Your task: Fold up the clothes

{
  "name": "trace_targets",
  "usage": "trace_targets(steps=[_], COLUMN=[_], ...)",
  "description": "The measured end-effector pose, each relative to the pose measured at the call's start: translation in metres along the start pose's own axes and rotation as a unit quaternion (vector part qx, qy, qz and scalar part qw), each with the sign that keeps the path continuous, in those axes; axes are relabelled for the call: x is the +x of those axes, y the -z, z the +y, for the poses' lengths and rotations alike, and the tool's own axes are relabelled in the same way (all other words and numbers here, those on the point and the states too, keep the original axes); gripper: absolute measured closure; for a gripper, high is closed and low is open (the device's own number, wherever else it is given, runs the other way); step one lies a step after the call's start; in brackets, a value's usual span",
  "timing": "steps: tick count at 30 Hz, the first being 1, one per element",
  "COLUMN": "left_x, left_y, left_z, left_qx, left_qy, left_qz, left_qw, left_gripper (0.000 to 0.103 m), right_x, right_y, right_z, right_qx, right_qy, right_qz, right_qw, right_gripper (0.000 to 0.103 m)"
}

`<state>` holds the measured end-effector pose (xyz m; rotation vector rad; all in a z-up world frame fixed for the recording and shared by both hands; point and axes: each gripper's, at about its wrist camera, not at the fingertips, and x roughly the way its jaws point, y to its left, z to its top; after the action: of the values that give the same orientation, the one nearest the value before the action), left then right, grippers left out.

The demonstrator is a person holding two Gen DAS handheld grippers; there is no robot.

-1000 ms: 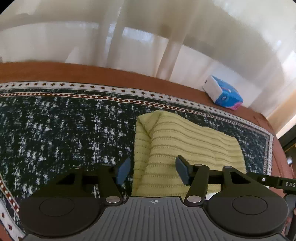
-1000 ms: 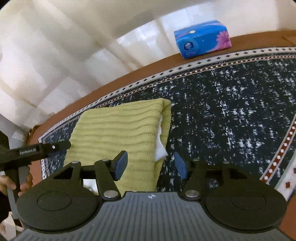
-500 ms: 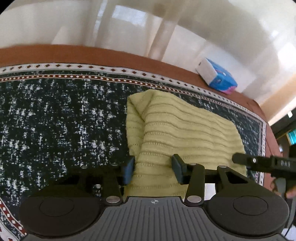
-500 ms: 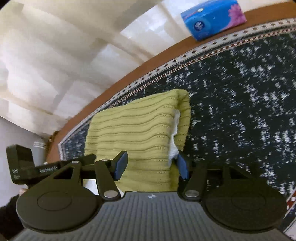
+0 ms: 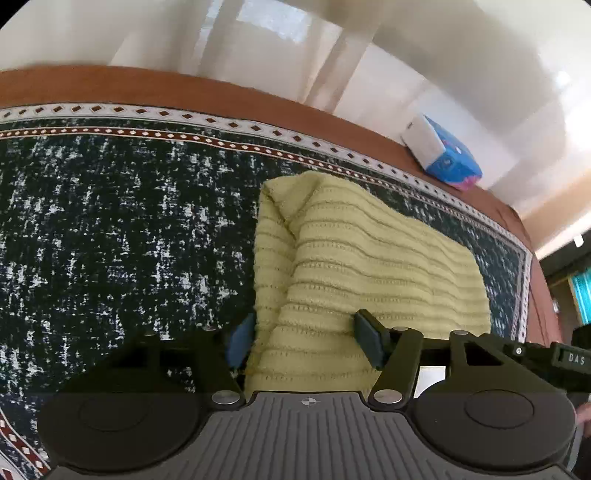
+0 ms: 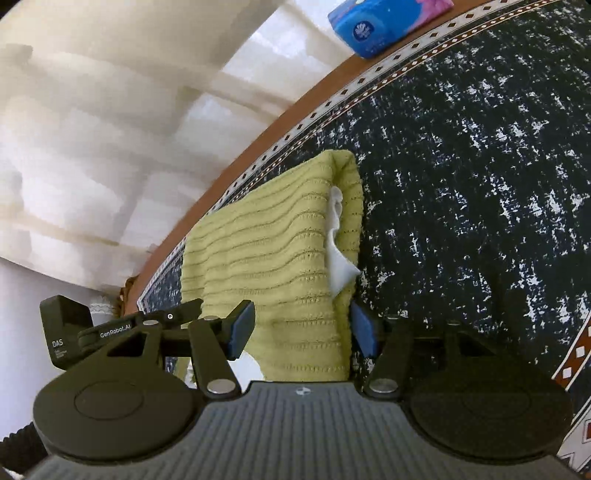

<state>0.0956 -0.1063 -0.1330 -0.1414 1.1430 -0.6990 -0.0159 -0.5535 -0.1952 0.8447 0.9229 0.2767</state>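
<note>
A folded yellow-green ribbed knit garment (image 5: 369,266) lies flat on the dark patterned tablecloth (image 5: 110,229). My left gripper (image 5: 304,343) straddles its near left corner. Its jaws are opening, with the knit between the pads but not pinched. In the right wrist view the same garment (image 6: 266,251) shows a white inner piece (image 6: 338,258) poking out of its right fold. My right gripper (image 6: 303,332) stands open over the near right corner, its right pad beside the cloth's edge. The left tool's black housing (image 6: 66,332) shows at the left.
A blue tissue pack (image 5: 443,158) sits on the wooden table edge (image 5: 184,92) beyond the cloth, and is also in the right wrist view (image 6: 384,18). Pale curtains hang behind. The tablecloth's patterned border (image 6: 576,354) runs at the near right.
Both grippers have come in over the garment's near corners. The left jaws narrowed, then spread again. The right gripper has rolled, tilting its view.
</note>
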Motion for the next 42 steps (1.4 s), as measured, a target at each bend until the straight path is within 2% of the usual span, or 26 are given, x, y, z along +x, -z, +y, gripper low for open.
trace_targets(steps=[5,7,8,9,10,13,16,19,23,30,35,42], left_x=[0.002,0.001,0.001,0.0,-0.001,-0.004,-0.008,-0.013,-0.027,-0.064,-0.078,-0.078], left_y=[-0.001,0.0,0.0,0.0,0.001,0.0,0.0,0.0,0.0,0.0,0.001,0.003], left_z=[-0.009,-0.01,-0.011,-0.012,-0.013,-0.021,-0.027,-0.028,-0.032,-0.047,-0.07,-0.136], left_qx=[0.001,0.003,0.006,0.009,0.012,0.041,0.067,0.073,0.077,0.091,0.107,0.136], left_qy=[0.008,0.007,0.004,0.001,-0.002,-0.02,-0.029,-0.028,-0.018,0.026,0.054,0.081], left_qz=[-0.008,-0.008,-0.007,-0.006,-0.006,-0.003,-0.006,-0.013,-0.028,-0.06,-0.074,-0.092], left_qw=[0.9999,0.9999,0.9999,0.9999,0.9999,0.9989,0.9973,0.9969,0.9965,0.9937,0.9901,0.9832], left_gripper=[0.032,0.037,0.04,0.053,0.059,0.071,0.081,0.085,0.087,0.088,0.088,0.088], right_x=[0.014,0.017,0.017,0.017,0.017,0.016,0.017,0.016,0.01,-0.025,-0.057,-0.117], right_y=[-0.006,-0.005,-0.005,-0.004,-0.003,-0.003,-0.003,-0.004,-0.006,-0.002,0.005,-0.011], right_z=[0.003,0.003,0.002,0.0,-0.001,0.001,0.02,0.038,0.058,0.098,0.11,0.088], right_qx=[0.016,0.024,0.031,0.038,0.045,0.049,0.013,-0.025,-0.055,-0.092,-0.091,-0.085], right_qy=[-0.01,-0.01,-0.006,-0.002,0.001,0.017,0.047,0.071,0.092,0.102,0.106,0.095], right_qz=[-0.019,-0.025,-0.028,-0.026,-0.024,-0.021,-0.016,-0.013,-0.016,-0.056,-0.085,-0.119], right_qw=[1.0,0.999,0.999,0.999,0.999,0.998,0.999,0.997,0.994,0.989,0.987,0.985], right_gripper=[0.042,0.046,0.056,0.063,0.074,0.077,0.078,0.079,0.08,0.081,0.081,0.081])
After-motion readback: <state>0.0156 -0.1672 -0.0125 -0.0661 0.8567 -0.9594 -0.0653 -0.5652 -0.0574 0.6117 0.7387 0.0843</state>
